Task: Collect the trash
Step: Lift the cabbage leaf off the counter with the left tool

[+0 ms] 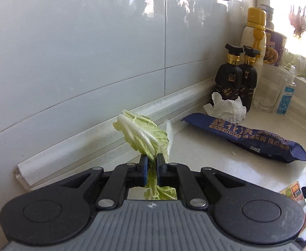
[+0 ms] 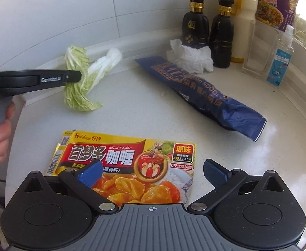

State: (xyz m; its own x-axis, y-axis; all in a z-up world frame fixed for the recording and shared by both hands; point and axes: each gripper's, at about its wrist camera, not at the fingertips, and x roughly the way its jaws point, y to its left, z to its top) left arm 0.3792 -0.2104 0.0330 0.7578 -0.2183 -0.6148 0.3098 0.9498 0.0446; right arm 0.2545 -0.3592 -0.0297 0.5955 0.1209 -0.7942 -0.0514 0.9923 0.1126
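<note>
The white counter [image 2: 144,113] held the litter. A long blue noodle wrapper [image 2: 203,96] lay with its long axis running from ten o'clock to four o'clock, its torn end pointing to four. At twelve o'clock of the right gripper [image 2: 153,170], whose jaws gaped empty, lay the flat curry box [image 2: 136,156]. The left gripper [image 1: 151,167] was clenched on a cabbage leaf [image 1: 141,132], whose white stalk pointed away at eleven o'clock. Crumpled tissue [image 2: 191,57] sat by the bottles [image 2: 207,31].

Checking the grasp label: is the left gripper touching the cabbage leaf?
Touching. In the left wrist view the left gripper has its blue pads pressed on the cabbage leaf pinched between them.
</note>
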